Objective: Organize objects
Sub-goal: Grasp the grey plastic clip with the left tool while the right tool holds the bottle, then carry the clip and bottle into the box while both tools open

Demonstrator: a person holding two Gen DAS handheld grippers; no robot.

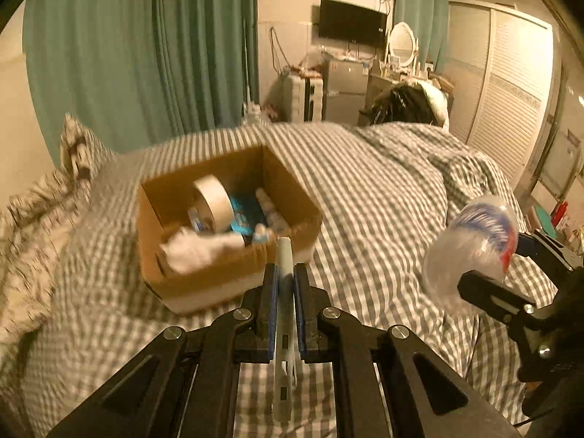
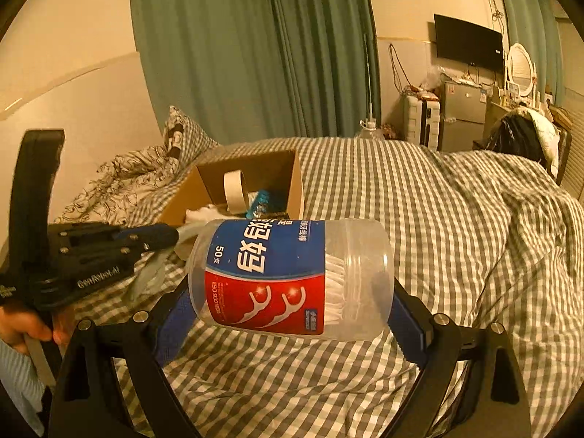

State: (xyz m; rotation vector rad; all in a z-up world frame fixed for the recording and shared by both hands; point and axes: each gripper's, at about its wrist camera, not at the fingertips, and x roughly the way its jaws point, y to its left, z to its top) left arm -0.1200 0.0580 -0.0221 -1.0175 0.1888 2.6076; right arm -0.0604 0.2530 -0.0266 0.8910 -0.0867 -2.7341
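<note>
Clear plastic floss-pick jar with blue and red label (image 2: 292,277) gripped sideways in right gripper (image 2: 292,314) above grey checked bedspread (image 2: 419,211), left gripper (image 1: 284,284) clamped on thin pale flat tool (image 1: 284,314), just before open brown cardboard box (image 1: 226,284) holding beige tape roll (image 1: 215,200).

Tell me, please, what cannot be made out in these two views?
- Flat pale object in the left jaws: edge-on, left wrist view; identity unclear.
- White item in the brown cardboard box: motion-blurred.
- Clear plastic floss-pick jar: its ends are hidden by the right jaws.
</note>
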